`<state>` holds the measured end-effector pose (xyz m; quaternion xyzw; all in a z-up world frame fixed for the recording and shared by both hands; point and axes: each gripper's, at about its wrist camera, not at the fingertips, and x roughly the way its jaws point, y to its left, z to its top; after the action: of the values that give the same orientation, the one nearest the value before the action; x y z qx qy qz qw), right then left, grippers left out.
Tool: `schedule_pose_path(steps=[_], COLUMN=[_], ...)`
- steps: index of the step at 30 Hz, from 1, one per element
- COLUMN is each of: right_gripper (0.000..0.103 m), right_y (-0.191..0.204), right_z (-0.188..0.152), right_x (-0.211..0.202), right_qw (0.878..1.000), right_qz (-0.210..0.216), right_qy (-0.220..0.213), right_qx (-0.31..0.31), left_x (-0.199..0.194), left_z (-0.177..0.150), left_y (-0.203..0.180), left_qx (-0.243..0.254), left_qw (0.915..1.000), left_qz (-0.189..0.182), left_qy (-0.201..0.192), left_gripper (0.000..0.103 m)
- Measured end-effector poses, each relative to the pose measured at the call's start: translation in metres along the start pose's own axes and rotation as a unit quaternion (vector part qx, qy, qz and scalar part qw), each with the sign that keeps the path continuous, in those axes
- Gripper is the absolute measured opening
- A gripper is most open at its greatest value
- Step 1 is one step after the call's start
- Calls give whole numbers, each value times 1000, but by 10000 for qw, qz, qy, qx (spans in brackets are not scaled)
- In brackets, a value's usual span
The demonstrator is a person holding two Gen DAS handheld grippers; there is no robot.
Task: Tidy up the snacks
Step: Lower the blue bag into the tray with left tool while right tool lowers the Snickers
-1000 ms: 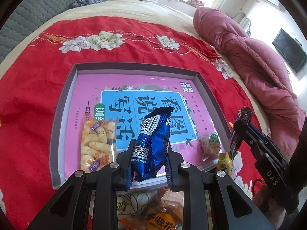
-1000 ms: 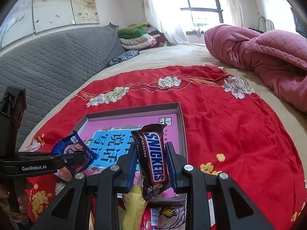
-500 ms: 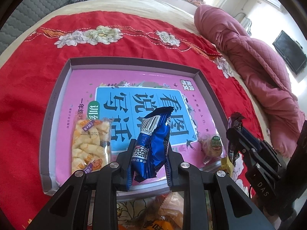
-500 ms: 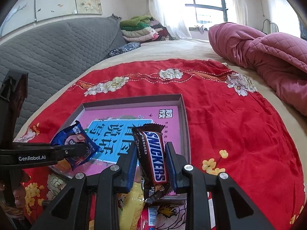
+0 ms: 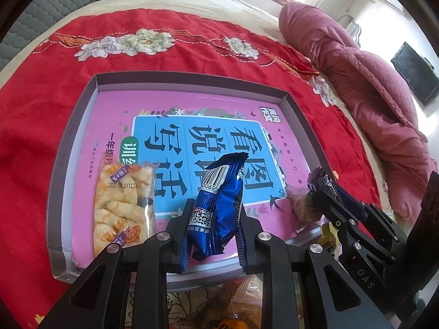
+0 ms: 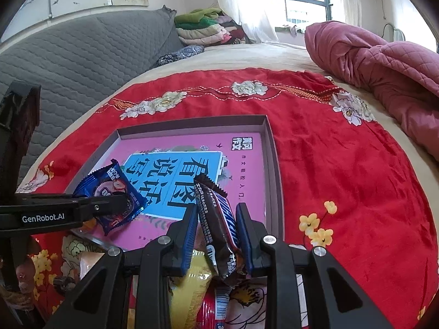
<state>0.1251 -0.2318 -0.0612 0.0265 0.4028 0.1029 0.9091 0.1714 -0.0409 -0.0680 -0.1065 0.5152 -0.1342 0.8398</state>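
**Both grippers loaded, held over the near edge of the tray**

Landmark: the shallow grey tray (image 5: 72, 148) with the pink-and-blue printed sheet (image 5: 192, 142) lining its floor, laid on the red floral cloth (image 5: 33, 115) on the bed.

- Left gripper (image 5: 214, 219): jaws nearly closed, clamped on a blue snack packet (image 5: 219, 205). Packet is held upright, barcode end up, above the tray's near edge, roughly mid-width. In the right wrist view the same packet (image 6: 115, 194) is seen pinched at the tip of the left gripper (image 6: 120, 203), over the tray's near-left corner.
- Right gripper (image 6: 216, 230): jaws nearly closed, clamped on a Snickers bar (image 6: 216, 219). Bar is tilted, top end leaning left, positioned over the tray's near edge towards its right side. In the left wrist view the right gripper (image 5: 323, 189) is seen at the tray's near-right corner, with only the wrapper end visible at its tip.
- Inside the tray: a clear pack of yellow twisted snacks (image 5: 123, 205) is laid flat on the sheet at the near-left, lengthwise to the left wall. A small round wrapped sweet (image 5: 300, 200) is seen at the near-right, partly hidden behind the right gripper.
- Outside the tray, just in front of its near edge: loose snacks on the cloth, including a yellow packet (image 6: 192, 282) and a red one (image 6: 211, 309), mostly hidden under the gripper frames.
- Beyond the tray's right side: a rolled pink quilt (image 5: 370, 104).
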Motion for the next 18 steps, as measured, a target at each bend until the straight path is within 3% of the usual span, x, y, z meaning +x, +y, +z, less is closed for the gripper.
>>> schedule_pose_path(steps=[18], right_gripper=[30], right_y=[-5], right_z=[0], right_x=[0], right_qw=[9994], right_qz=[223], right_qy=[-21], right_qx=[267], left_x=[2], left_z=[0], left_y=[6], left_qx=[-140], left_qw=[9999], left_qz=[-75], left_qy=[36], left_gripper=[28])
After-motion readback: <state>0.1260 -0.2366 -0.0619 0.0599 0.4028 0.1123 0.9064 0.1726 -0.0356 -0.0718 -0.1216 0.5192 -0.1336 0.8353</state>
